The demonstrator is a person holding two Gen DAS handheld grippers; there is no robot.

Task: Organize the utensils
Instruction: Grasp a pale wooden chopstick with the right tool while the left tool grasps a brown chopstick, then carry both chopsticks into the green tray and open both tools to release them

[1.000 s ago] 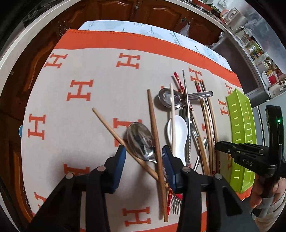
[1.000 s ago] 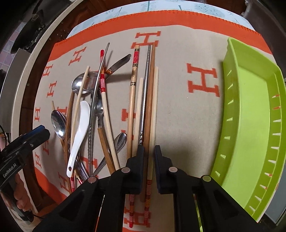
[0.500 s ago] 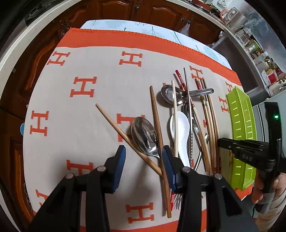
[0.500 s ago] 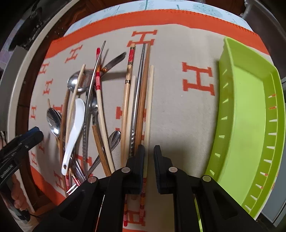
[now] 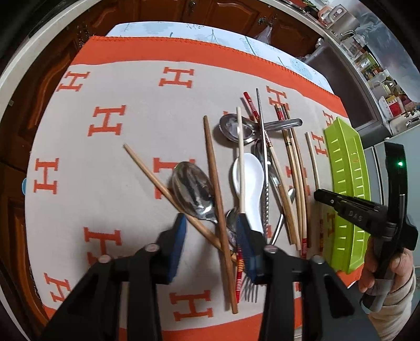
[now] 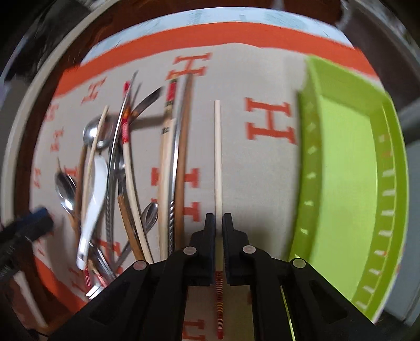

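Observation:
A pile of chopsticks, spoons and a fork lies on the orange-and-grey H-patterned cloth [image 5: 110,86]. My right gripper [image 6: 218,220] is shut on a pale chopstick with a red-striped end [image 6: 218,157] and holds it apart from the pile, left of the green tray [image 6: 349,162]. In the left wrist view this chopstick [image 5: 312,160] sits beside the tray [image 5: 346,183]. My left gripper [image 5: 211,225] is open above a metal spoon [image 5: 193,188] and two crossed brown chopsticks [image 5: 214,173]. A white ceramic spoon [image 5: 249,183] lies just to the right.
The green slotted tray stands at the right edge of the cloth. Wooden cabinets [image 5: 210,13] are behind the table. A steel counter with jars [image 5: 367,60] is at the far right. The cloth's left half [image 5: 78,157] is bare.
My right gripper has closed on the pale chopstick and pulled it right, out of the pile toward the tray. My left gripper has shifted slightly over the spoon.

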